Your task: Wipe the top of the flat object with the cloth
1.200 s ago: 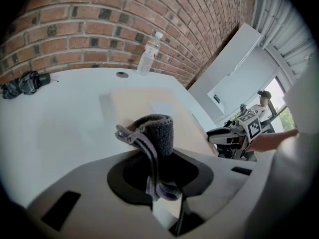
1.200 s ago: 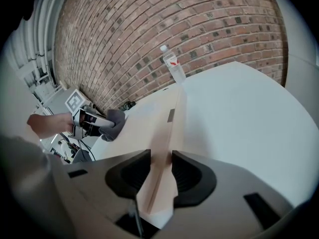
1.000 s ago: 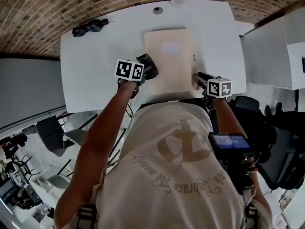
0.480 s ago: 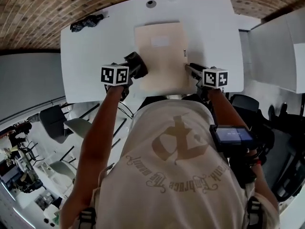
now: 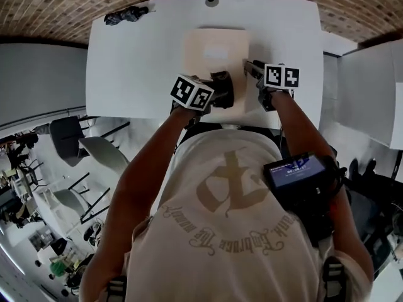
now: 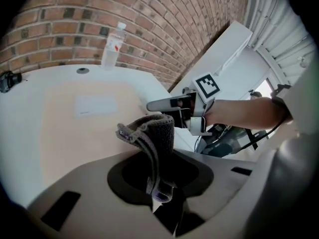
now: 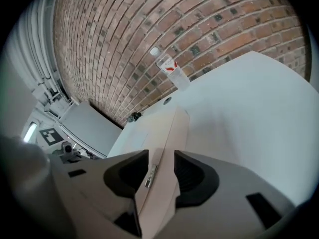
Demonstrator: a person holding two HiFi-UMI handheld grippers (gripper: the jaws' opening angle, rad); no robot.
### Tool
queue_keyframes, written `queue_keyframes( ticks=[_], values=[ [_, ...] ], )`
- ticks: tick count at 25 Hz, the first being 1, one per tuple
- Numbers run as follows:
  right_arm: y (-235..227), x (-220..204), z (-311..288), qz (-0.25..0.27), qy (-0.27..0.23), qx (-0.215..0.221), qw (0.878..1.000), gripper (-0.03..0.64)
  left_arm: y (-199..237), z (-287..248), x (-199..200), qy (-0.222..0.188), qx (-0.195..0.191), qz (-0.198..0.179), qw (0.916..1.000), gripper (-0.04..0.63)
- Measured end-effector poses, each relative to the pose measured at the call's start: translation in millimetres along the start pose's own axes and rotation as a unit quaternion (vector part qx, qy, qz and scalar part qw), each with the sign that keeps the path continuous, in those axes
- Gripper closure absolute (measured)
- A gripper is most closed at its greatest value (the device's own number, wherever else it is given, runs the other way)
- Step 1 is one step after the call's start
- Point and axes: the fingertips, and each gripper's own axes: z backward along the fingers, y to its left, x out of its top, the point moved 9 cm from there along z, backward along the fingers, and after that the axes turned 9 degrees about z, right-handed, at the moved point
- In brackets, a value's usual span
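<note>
Left tool [image 6: 158,185]: it is closed on the cloth [image 6: 152,138], which stands out of the jaws as a folded tuft. It hangs over the near right part of the board [image 5: 211,68]. I cannot tell if the cloth touches the surface.
Right tool [image 7: 160,176]: its jaws have just been opening. The right edge of the board is between them, and the pads seem to lie on both of its faces.
Board position: it lies flat in the middle of the table [image 5: 132,74], with its near end close to the table's near edge.
Risk, sliding: if the right tool loosens more, I think a wiping push could move the board over the smooth table top.
Risk, cloth: it is pinched only at a narrow part, so drag could bend it over or pull it out. Then the hard jaws could rub the board.
Risk, bottle [image 6: 112,45]: it stands at the far edge, well apart from the board. Only a long push could bring the board to it.
Cloth material: dark grey, soft and ribbed, with several layers folded together.
Board material: pale beige, matt, rectangular and stiff-looking, with a thin straight edge and a white label [image 6: 94,105] on top.
Table material: white, plain and smooth, with rounded corners.
Bottle material: clear plastic, tall and light.
</note>
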Motion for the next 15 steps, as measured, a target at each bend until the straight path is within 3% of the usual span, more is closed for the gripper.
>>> queue_keyframes(
  ticks=[6,10,15],
  values=[
    [5.9,1.0,-15.7,0.007,0.033,0.006,0.999,0.436,-28.2,-34.1,-3.5,0.043,-0.030,-0.023,0.9984,0.492],
    [11.9,-5.2,-20.3,0.013,0.049,-0.003,0.999,0.433,-33.8,-53.9,-7.8,0.076,-0.018,-0.053,0.9955,0.492],
    [10.4,-5.1,-20.8,0.035,0.057,-0.002,0.998,0.431,-32.1,-55.9,-8.0,0.082,-0.003,-0.039,0.9959,0.492]
  ],
)
